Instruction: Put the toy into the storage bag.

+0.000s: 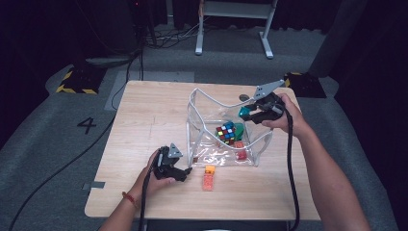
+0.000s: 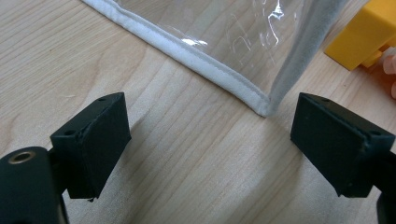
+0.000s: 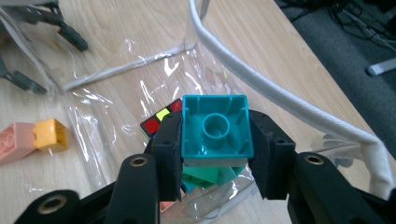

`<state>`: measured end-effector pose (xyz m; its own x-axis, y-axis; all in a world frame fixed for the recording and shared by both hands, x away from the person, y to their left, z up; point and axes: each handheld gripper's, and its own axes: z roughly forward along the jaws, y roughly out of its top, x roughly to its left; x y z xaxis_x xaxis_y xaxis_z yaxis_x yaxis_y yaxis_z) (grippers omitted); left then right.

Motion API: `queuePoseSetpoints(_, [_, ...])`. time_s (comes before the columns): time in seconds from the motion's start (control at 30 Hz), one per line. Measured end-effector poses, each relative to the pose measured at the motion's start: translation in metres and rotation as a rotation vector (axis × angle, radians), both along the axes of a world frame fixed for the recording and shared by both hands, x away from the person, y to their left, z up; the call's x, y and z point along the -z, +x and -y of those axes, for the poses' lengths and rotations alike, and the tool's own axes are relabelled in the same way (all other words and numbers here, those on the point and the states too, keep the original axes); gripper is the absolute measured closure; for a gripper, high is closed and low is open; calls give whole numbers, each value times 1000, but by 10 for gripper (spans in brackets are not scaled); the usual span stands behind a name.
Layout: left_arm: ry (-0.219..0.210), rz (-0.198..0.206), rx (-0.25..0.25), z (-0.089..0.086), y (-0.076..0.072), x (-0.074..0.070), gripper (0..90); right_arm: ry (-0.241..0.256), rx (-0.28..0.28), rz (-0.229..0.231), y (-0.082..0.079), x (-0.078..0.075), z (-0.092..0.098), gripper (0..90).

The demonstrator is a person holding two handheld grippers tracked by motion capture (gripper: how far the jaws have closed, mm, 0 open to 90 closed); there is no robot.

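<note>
Right gripper (image 3: pixel 215 154) clamped on teal block (image 3: pixel 216 129), above open clear pouch (image 1: pixel 204 103). Puzzle cube (image 1: pixel 225 132) inside pouch, green piece beside it, likely another block. Left gripper (image 2: pixel 210 149) on table (image 1: pixel 144 120), jaws apart, at pouch corner. Yellow-and-pink block (image 1: pixel 209 177) just outside pouch.

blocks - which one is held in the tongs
The teal block, clamped in the right tongs above the clear bag; the orange-and-pink blocks lie on the table.
</note>
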<state>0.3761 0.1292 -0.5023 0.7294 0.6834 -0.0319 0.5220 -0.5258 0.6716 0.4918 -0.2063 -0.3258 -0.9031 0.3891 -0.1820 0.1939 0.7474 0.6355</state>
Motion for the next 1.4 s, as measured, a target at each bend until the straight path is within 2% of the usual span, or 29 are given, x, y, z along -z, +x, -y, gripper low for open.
queuePoseSetpoints(0.03, [0,0,0,0,0,0,120,-18,-10,3,2,1,0,593])
queuePoseSetpoints(0.1, [1,0,1,0,0,0,120,-54,5,-8,5,2,-1,593])
queuePoseSetpoints(0.17, [1,0,1,0,0,0,120,-71,15,-29,8,4,-1,593])
queuePoseSetpoints(0.23, [2,-1,2,0,0,0,120,-92,18,-27,11,6,0,593])
queuePoseSetpoints(0.33, [0,-1,0,0,0,0,120,-130,33,-67,16,10,3,593])
queuePoseSetpoints(0.4, [-1,-1,0,0,0,0,120,-177,46,-86,19,13,5,593])
queuePoseSetpoints(0.5, [1,-1,2,0,0,0,120,-223,50,-125,20,15,8,593])
queuePoseSetpoints(0.6, [3,2,1,0,0,0,120,-298,39,-133,21,15,8,593])
queuePoseSetpoints(0.9, [-1,-4,2,0,0,0,120,-431,64,-158,20,10,9,593])
queuePoseSetpoints(0.93, [-1,-5,2,0,0,0,119,-434,74,-181,19,10,9,593])
queuePoseSetpoints(0.97, [1,-2,3,0,0,0,119,-439,63,-164,20,9,10,593])
queuePoseSetpoints(1.0, [3,-1,3,0,0,0,120,-452,78,-174,19,9,11,593])
queuePoseSetpoints(1.03, [2,0,3,0,0,0,120,-471,114,-211,16,7,11,592])
queuePoseSetpoints(1.07, [1,-1,3,0,0,0,120,-476,118,-213,16,7,12,592])
queuePoseSetpoints(1.17, [2,-2,3,0,0,0,119,-470,125,-232,16,7,14,592])
queuePoseSetpoints(1.27, [1,-1,2,0,0,0,120,-471,122,-231,15,8,15,591])
queuePoseSetpoints(1.4, [1,-2,3,0,0,0,120,-446,118,-218,14,7,15,569])
